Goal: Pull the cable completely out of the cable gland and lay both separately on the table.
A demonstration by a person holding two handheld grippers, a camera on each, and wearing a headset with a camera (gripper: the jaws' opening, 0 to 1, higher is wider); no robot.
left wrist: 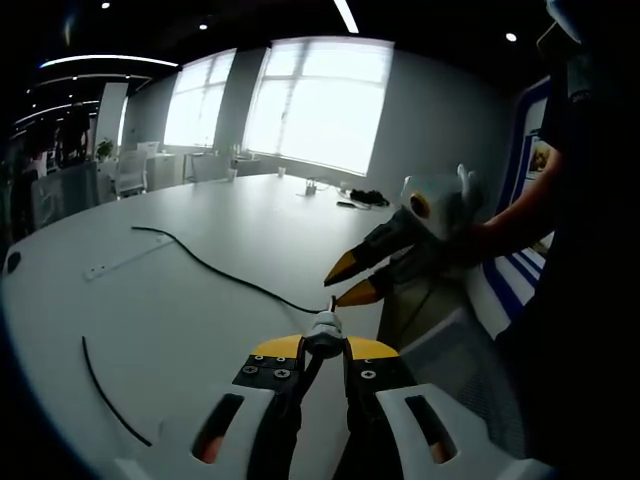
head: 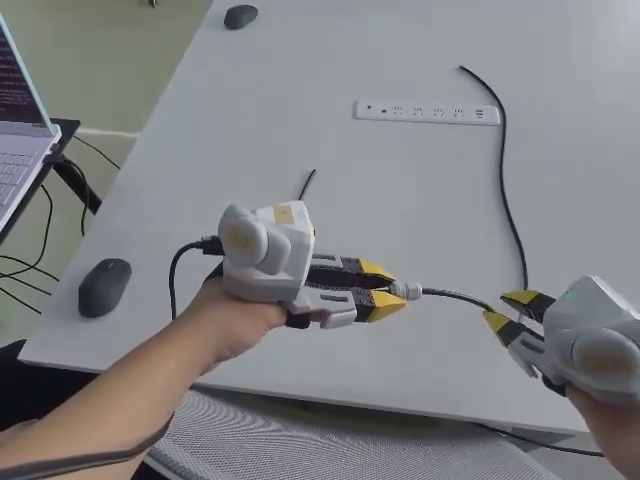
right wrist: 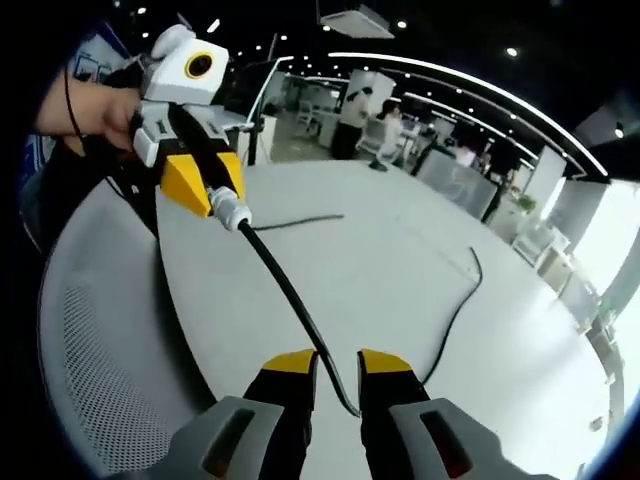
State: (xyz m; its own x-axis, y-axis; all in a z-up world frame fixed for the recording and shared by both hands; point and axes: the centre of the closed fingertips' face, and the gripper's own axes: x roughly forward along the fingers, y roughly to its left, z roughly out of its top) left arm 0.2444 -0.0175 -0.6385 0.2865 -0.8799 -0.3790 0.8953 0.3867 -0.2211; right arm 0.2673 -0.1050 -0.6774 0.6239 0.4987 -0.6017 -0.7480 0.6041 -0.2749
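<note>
We are holding the cable gland [head: 405,291] over the near edge of the tabletop [head: 400,190], pinched between the jaws of the left hand-held gripper [head: 391,288]. The black cable [head: 457,295] is running out of it, passing between the spread jaws of the right hand-held gripper [head: 511,310] and trailing across the tabletop.

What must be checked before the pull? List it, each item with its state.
1. Left gripper clamped on the cable gland: ok.
2. Cable lies between the jaws of the right gripper: ok.
3. Right gripper closed on the cable: not ok, jaws stand apart.
4. Cable run from cable gland to right gripper free of snags: ok.
5. Far cable slack free of the power strip: cannot tell.
6. Bare table to lay both parts: ok.
</note>
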